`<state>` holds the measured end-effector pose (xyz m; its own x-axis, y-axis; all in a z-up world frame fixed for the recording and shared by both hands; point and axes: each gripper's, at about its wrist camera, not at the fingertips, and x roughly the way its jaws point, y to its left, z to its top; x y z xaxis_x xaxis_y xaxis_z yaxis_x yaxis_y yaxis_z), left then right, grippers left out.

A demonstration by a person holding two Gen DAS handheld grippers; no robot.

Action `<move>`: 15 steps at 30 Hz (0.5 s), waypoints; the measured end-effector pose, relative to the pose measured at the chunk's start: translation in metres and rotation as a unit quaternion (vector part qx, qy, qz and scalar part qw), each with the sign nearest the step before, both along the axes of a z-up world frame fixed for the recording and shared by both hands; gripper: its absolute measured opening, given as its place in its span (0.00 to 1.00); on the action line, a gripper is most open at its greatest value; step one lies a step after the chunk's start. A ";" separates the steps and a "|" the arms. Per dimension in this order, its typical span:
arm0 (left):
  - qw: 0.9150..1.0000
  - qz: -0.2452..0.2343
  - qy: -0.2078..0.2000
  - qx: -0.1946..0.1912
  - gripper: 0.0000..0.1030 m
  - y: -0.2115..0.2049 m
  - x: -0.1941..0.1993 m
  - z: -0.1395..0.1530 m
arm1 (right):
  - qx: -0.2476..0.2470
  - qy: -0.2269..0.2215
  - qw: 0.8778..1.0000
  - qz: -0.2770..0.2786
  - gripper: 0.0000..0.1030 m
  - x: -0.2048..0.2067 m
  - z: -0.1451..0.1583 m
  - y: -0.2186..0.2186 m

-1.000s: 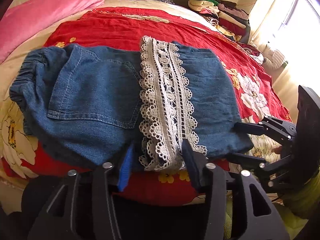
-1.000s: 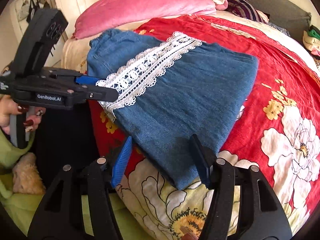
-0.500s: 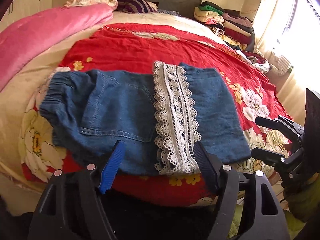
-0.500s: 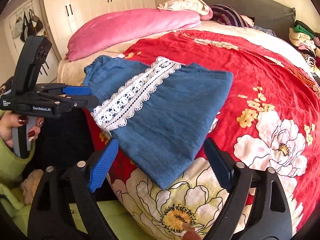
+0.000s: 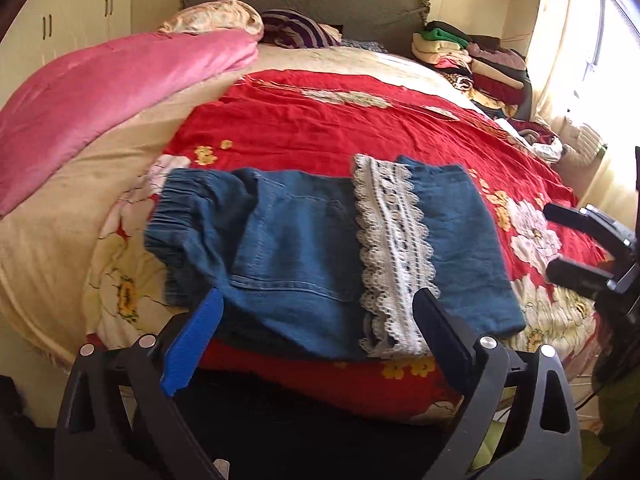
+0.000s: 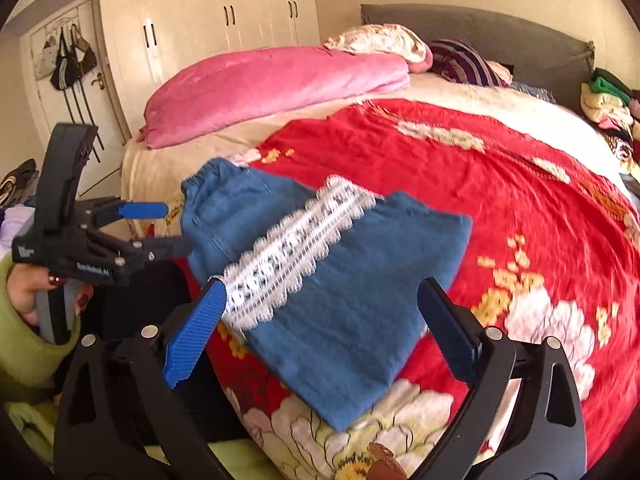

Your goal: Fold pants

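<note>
Blue denim pants (image 5: 304,248) lie folded near the front edge of the bed, with a white lace band (image 5: 394,248) across the top and the elastic waist to the left. They also show in the right wrist view (image 6: 360,292). My left gripper (image 5: 316,332) is open and empty, held just off the near edge of the pants; it also shows in the right wrist view (image 6: 168,228). My right gripper (image 6: 320,332) is open and empty, off the right corner of the pants; it also shows in the left wrist view (image 5: 568,244).
The bed has a red floral blanket (image 5: 340,128). A pink quilt (image 5: 100,96) lies along its left side. Pillows and a stack of folded clothes (image 5: 468,56) sit by the grey headboard. White wardrobes (image 6: 224,20) stand at the left, a bright curtained window (image 5: 580,60) at the right.
Both grippers have let go of the pants, opened wide, and drawn back and up from the bed. The folded pants have stayed in place.
</note>
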<state>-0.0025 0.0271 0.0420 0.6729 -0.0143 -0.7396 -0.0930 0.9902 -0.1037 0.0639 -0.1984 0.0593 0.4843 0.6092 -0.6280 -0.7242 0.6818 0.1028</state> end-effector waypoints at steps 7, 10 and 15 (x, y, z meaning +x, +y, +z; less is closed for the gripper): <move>1.000 0.025 -0.001 -0.003 0.93 0.020 -0.004 -0.003 | 0.005 -0.008 1.000 0.025 0.89 0.012 0.016 0.027; 0.999 0.035 0.003 -0.009 0.93 0.030 -0.005 -0.007 | 0.003 -0.006 0.999 0.038 0.89 0.018 0.018 0.042; 0.998 0.053 0.009 -0.022 0.93 0.048 -0.006 -0.015 | -0.005 0.001 0.999 0.053 0.89 0.030 0.018 0.068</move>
<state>-0.0080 0.0748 0.0270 0.6592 0.0235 -0.7516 -0.1985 0.9695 -0.1438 0.0943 -0.1305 0.0769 0.4160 0.6506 -0.6354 -0.7926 0.6019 0.0974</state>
